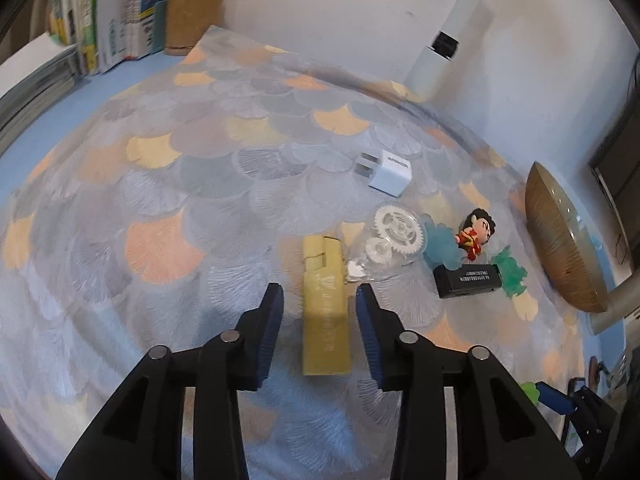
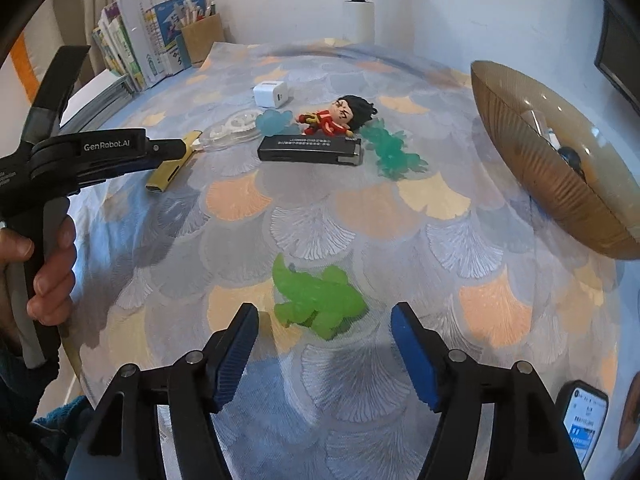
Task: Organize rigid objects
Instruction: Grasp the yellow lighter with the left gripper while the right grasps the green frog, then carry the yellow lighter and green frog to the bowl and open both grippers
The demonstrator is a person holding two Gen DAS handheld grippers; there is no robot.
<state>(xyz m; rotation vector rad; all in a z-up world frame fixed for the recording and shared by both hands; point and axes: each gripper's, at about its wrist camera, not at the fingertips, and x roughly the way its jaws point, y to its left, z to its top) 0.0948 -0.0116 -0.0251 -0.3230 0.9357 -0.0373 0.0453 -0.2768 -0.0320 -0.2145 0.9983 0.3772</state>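
Step in hand, as judged: pick-up, with nothing yet gripped by either tool.

Your left tool (image 1: pixel 318 300) stands open, its blue pads straddling the flat yellow rectangular bar (image 1: pixel 325 312) that lies on the scallop-patterned tabletop (image 1: pixel 160 184). A gap shows on each side, so no contact is confirmed. The bar sits just beside the clear plastic piece with white gears (image 1: pixel 386 242), on the side away from the brown ribbed glass bowl (image 1: pixel 560 240).

Your right tool (image 2: pixel 324 316) is wide open and empty, poised over the translucent green toy figure (image 2: pixel 316 300), which lies well apart from the bowl.

Next move, as judged: close the left tool squarely on the bar's long edges, then carry it to the bowl. Mind the gear piece alongside.
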